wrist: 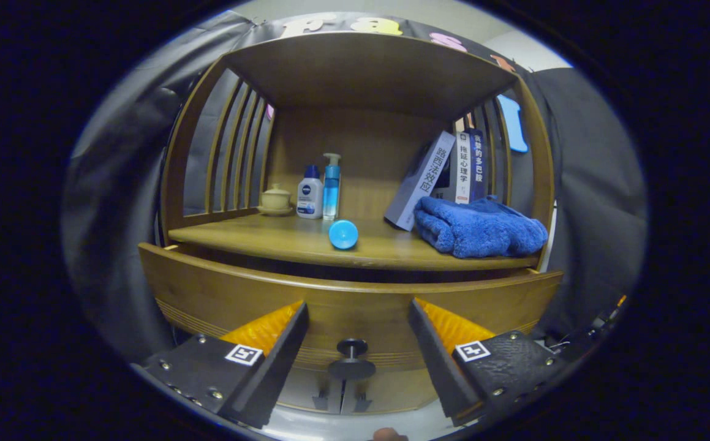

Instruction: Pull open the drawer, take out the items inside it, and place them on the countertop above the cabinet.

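Note:
A wooden cabinet has its drawer (220,294) pulled out a little, so a dark gap shows between the drawer front and the countertop (256,236); the inside is hidden. The drawer's dark round knob (351,349) sits low on the front, between my fingers and a little ahead of them. My gripper (358,315) is open, holding nothing, its fingers to either side of the knob. A blue ball (343,234) lies on the countertop near its front edge.
On the countertop stand a lidded cup (275,199), a white bottle (310,193) and a blue pump bottle (331,187) at the back left. Leaning books (434,177) and a folded blue towel (477,226) fill the right. A shelf roofs it, with slatted sides.

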`<state>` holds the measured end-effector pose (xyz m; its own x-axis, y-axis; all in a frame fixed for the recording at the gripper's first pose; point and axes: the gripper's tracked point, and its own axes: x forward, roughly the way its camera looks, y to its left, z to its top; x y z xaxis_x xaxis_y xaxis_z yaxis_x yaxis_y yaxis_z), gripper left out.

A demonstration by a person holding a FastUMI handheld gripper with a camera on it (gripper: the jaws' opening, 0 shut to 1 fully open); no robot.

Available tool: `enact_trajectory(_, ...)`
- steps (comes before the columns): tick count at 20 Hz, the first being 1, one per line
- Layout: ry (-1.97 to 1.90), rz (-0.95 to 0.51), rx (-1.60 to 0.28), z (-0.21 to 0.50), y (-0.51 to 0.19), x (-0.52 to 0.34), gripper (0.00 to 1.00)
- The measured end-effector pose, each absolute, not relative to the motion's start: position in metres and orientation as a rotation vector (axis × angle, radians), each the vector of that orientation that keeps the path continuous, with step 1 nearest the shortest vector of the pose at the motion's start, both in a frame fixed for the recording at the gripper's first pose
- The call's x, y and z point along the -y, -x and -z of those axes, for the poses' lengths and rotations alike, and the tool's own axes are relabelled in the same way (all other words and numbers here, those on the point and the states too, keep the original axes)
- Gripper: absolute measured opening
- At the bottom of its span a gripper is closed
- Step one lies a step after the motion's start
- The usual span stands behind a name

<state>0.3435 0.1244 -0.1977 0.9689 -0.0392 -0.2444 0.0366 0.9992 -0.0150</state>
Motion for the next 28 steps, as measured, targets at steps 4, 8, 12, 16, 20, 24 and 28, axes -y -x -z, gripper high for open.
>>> enact_trajectory(4,0.01,0.042,-0.25,0.199,-0.353,-0.125,0.99)
enact_trajectory(8,0.011,0.047,-0.244,0.2,-0.361,-0.126,0.99)
enact_trajectory(12,0.006,0.048,-0.248,0.2,-0.369,-0.127,0.99)
enact_trajectory(16,0.007,0.051,-0.249,0.201,-0.379,-0.127,0.99)
enact_trajectory(20,0.01,0.047,-0.239,0.202,-0.382,-0.127,0.99)
enact_trajectory(24,0.003,0.037,-0.228,0.201,-0.38,-0.128,0.99)
enact_trajectory(28,-0.029,-0.026,-0.229,0.19,-0.377,-0.124,0.99)
